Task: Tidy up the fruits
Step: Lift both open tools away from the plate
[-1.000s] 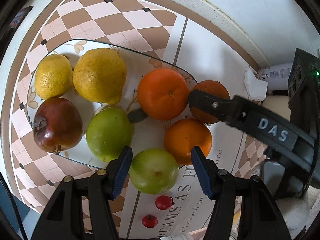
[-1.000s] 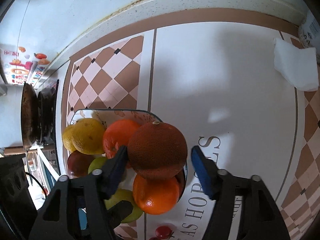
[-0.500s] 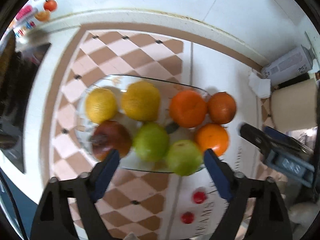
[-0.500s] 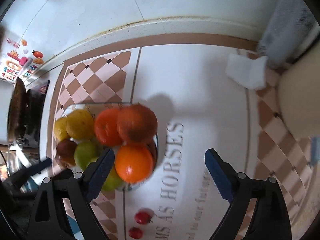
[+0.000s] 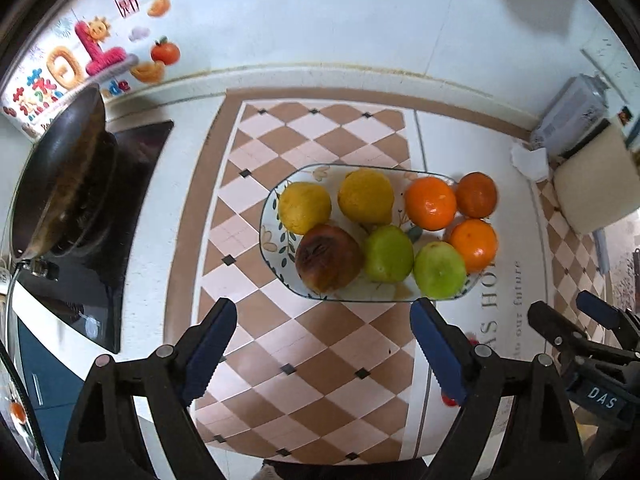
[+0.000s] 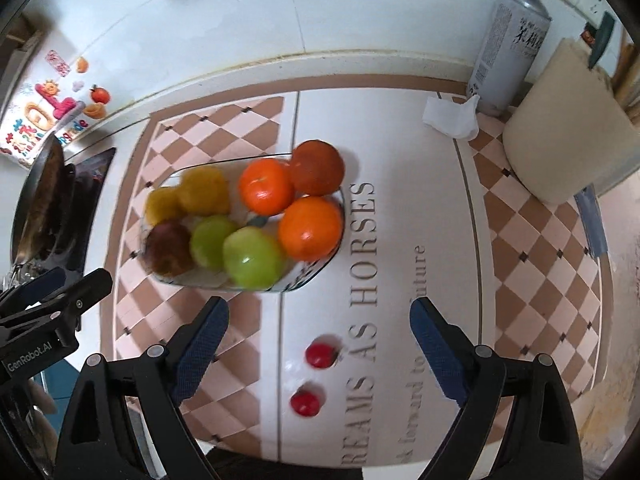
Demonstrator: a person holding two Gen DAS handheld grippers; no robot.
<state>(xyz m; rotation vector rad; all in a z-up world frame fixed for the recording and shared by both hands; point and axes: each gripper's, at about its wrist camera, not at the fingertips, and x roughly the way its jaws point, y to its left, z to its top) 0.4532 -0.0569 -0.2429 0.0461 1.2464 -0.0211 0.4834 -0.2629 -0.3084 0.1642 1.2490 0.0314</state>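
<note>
A: Glass, with a leaf print, was the oval plate (image 5: 267, 236), and it sat on the checked brown-and-cream mat (image 5: 320, 136) with eight fruits on it.

B: Which fruits, and where?

A: Two yellow ones (image 5: 305, 207) at the back left, a brown-red one (image 5: 328, 258) in front of them, two green ones (image 5: 388, 254) along the near edge, and three oranges (image 5: 430, 202) crowded at the right end. The darkest orange (image 6: 317, 167) rested at the rim there, touching its neighbours.

B: And the grippers?

A: The left gripper (image 5: 322, 346) hung above the mat, nearer the camera than the plate, its blue pads (image 5: 208, 346) spread wide with nothing between them. The right gripper (image 6: 316, 346) was likewise wide apart and empty; under it, two small red fruits (image 6: 320, 356) lay on the white lettered part of the mat, apart from the plate.

B: Anything else around?

A: A dark pan (image 5: 60, 176) on the hob (image 5: 100, 272) to the left, a grey spray can (image 6: 506, 40) and a crumpled tissue (image 6: 452, 117) at the back right, and a cream board (image 6: 568, 136) beside the can.
</note>
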